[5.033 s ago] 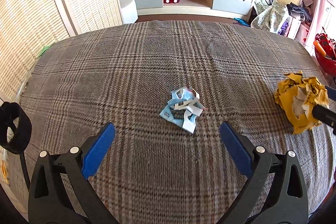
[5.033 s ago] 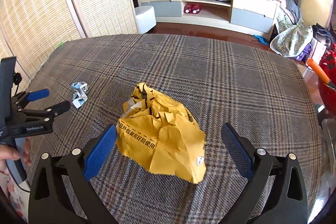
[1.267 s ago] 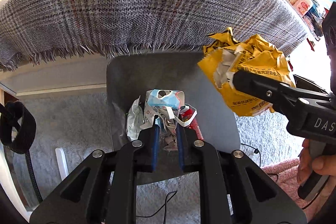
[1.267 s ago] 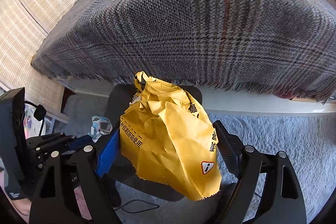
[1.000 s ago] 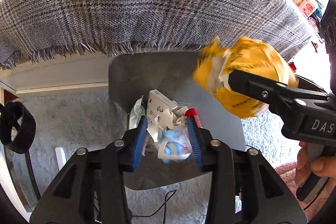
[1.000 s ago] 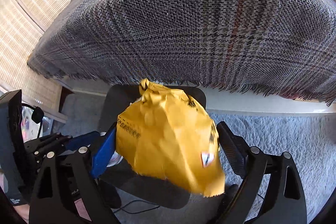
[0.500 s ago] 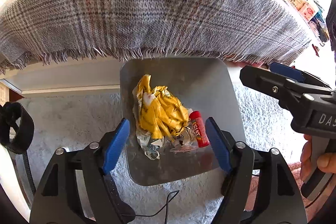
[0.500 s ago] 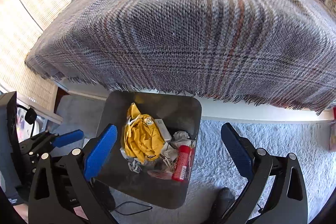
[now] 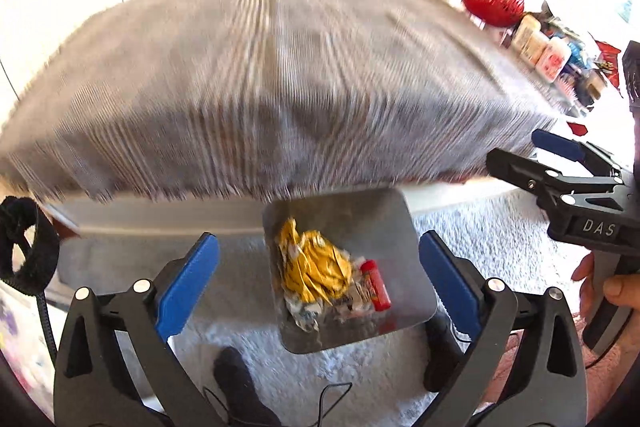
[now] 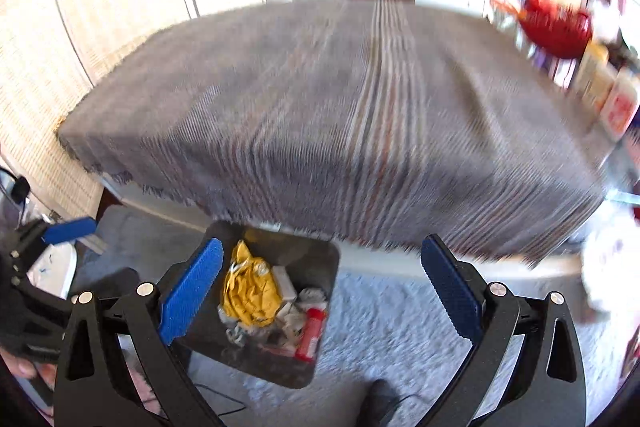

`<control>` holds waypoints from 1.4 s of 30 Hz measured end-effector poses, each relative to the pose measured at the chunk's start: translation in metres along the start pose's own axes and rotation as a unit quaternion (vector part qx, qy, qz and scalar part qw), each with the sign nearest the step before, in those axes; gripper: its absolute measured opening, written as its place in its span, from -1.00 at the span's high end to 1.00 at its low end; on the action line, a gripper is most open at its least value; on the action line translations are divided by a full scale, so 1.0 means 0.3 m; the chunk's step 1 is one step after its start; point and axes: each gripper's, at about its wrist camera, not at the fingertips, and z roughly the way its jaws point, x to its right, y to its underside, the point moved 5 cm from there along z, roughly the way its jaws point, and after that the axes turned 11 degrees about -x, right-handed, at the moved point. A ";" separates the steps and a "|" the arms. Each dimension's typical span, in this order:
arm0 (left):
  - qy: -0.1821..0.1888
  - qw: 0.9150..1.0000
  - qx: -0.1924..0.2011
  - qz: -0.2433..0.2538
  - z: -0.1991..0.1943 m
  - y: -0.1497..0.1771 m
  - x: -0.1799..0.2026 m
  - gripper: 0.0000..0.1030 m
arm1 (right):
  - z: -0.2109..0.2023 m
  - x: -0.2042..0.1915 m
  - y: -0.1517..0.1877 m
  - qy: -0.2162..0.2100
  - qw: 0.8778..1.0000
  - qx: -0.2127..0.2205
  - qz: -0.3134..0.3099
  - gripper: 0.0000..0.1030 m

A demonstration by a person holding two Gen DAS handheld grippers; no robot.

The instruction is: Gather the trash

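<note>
Both grippers have lifted away since half a second ago, bringing more of the plaid tablecloth (image 9: 280,75) into view. Left gripper (image 9: 318,275) is opening its jaws, nothing between them. Right gripper (image 10: 320,291) stands wide open and empty. Crumpled yellow envelope (image 10: 250,293) lies inside the dark bin (image 10: 316,259), at 9 o'clock from a red tube (image 10: 311,333), at the table's near edge.

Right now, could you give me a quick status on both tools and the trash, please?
Left tool opening, nothing between the pads. Right tool open, empty. Yellow crumpled envelope in the trash bin with other scraps. Nothing in the way.
</note>
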 end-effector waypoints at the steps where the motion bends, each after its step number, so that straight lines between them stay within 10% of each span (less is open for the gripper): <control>1: -0.001 1.000 0.007 0.002 -0.023 -0.006 0.003 -0.84 | -0.035 0.004 -0.013 0.002 1.000 0.012 -0.003 -0.94; 22: -0.060 0.977 0.203 -0.012 -0.340 -0.146 -0.034 -0.84 | -0.275 0.149 -0.061 0.013 0.982 0.176 0.062 -0.94; 42: -0.095 0.966 0.241 -0.016 -0.325 -0.107 -0.001 -0.84 | -0.270 0.145 -0.020 0.065 0.976 0.201 0.060 -0.94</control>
